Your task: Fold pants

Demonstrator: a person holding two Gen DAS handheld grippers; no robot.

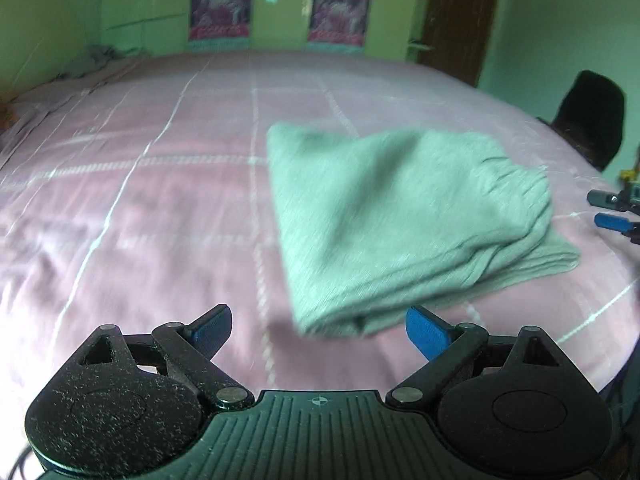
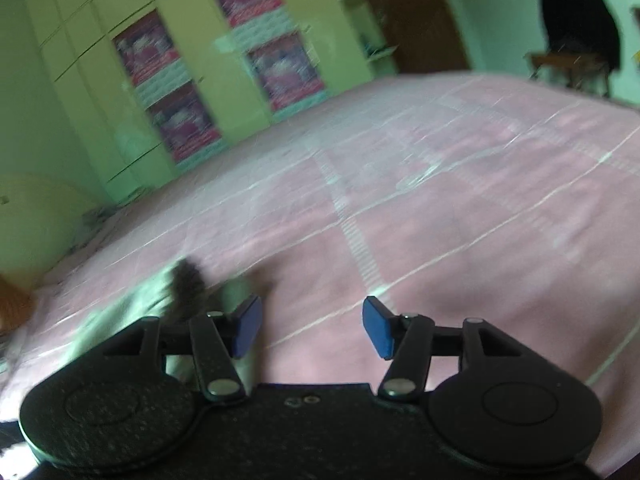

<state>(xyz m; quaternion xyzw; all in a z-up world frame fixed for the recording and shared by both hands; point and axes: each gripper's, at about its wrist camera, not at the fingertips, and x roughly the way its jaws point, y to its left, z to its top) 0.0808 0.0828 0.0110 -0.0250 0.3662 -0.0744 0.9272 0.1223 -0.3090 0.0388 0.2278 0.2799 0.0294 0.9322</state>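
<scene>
Your left gripper [image 1: 318, 332] hangs over the near edge of the bed [image 1: 160, 200] with its blue pads [image 1: 212, 326] spread wide and nothing between them; the near-left corner of the pants [image 1: 400, 216] lies just beyond the gap, apart from both pads. On the pink checked bedspread the far-left corner of the bed carries a small grey heap of cloth [image 1: 96, 58], too blurred to tell more.

The pants themselves, pale grey-green, lie folded into a thick, roughly square stack towards the right side of the bed, nearer the front edge than the far one. Their layered edges face the right and near sides, and a thin lower layer sticks out at the near-right corner of the stack.

Past the right edge of the stack, at the frame's border, you can see the blue tips of your right gripper [image 1: 612, 212], apart from the cloth. In its own view the right gripper [image 2: 312, 326] hovers over bare bedspread [image 2: 440, 220] with its pads [image 2: 376, 326] parted and empty; a pale grey-green fold with a dark blurred patch [image 2: 188, 284] shows just left of its left finger, and whether it touches I cannot tell.

Behind the bed stand yellow-green cupboards with pink posters [image 1: 340, 10], and a dark chair [image 1: 592, 116] stands beyond the bed's right edge.
</scene>
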